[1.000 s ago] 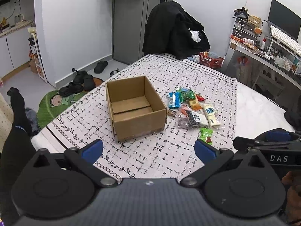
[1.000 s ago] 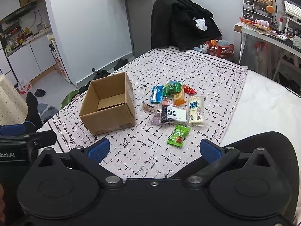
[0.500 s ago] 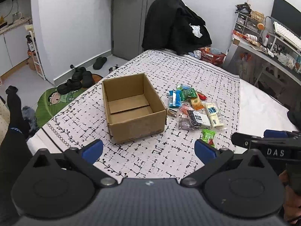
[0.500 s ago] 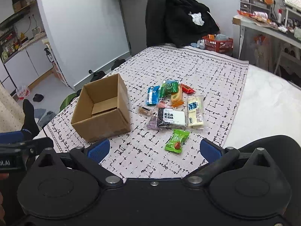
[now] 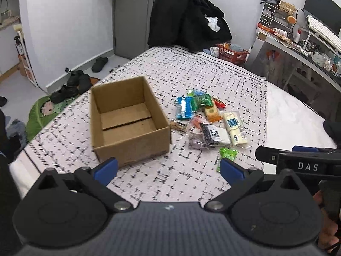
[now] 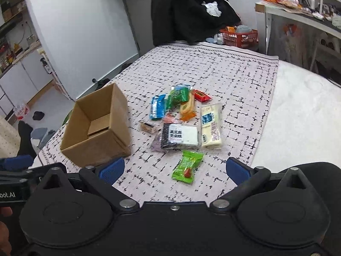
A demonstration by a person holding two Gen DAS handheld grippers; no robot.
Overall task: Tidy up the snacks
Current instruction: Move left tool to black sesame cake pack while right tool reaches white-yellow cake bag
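- On the bed's patterned white blanket (image 5: 213, 72) sits an open brown cardboard box (image 5: 127, 121), empty.
- Just beside it lies a pile of wrapped snacks (image 6: 183, 119); a green packet (image 6: 187, 166) lies nearest.
- Left gripper (image 5: 168, 168) and right gripper (image 6: 174, 168) hover spread wide, grasping nothing.

cardboard box (image 5: 127, 119): matt brown corrugated paper | snack packets (image 6: 185, 117): glossy plastic film | bedspread (image 5: 213, 74): woven patterned cloth | left gripper (image 5: 168, 168): matt black plastic, blue rubbery pads (image 5: 106, 168)
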